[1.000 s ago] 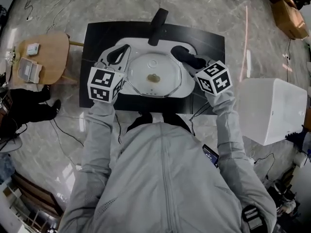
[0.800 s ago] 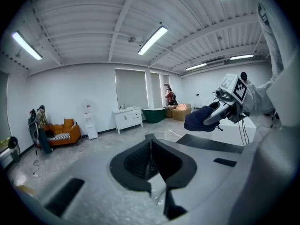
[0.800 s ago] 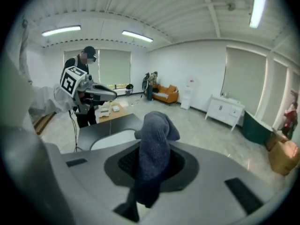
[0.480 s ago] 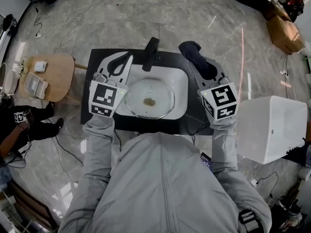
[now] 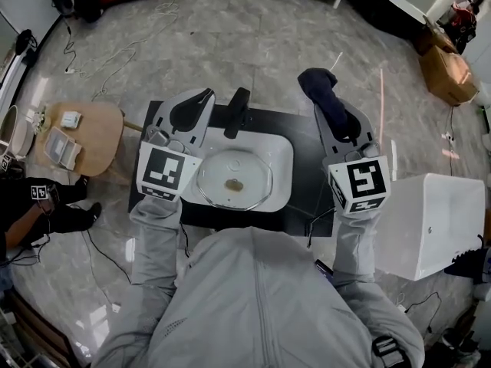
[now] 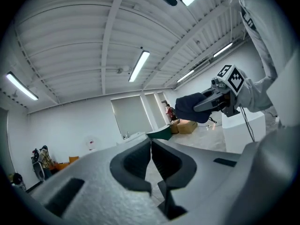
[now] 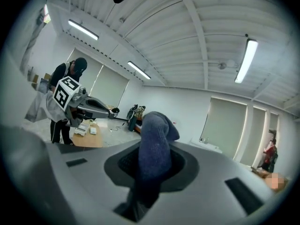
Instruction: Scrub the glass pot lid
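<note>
The glass pot lid (image 5: 234, 179) lies flat in the white sink (image 5: 280, 150), with a brown spot at its middle. Both grippers are lifted above the sink and point away from me. My left gripper (image 5: 201, 96) is left of the lid, its jaws closed together with nothing between them (image 6: 151, 146). My right gripper (image 5: 328, 104) is right of the lid and is shut on a dark blue cloth (image 5: 318, 89), which sticks out past its jaws (image 7: 152, 139). Both gripper views look up at the ceiling, so neither shows the lid.
A black faucet (image 5: 236, 112) stands behind the sink on the black counter (image 5: 307, 182). A round wooden side table (image 5: 84, 136) with small boxes is at the left, beside a person in dark clothes (image 5: 38, 202). A white box (image 5: 433, 213) stands at the right. Cables cross the floor.
Both grippers have risen off the sink and swung forward and upward. The cloth has left the lid area with the right gripper. The head camera now sits higher.
</note>
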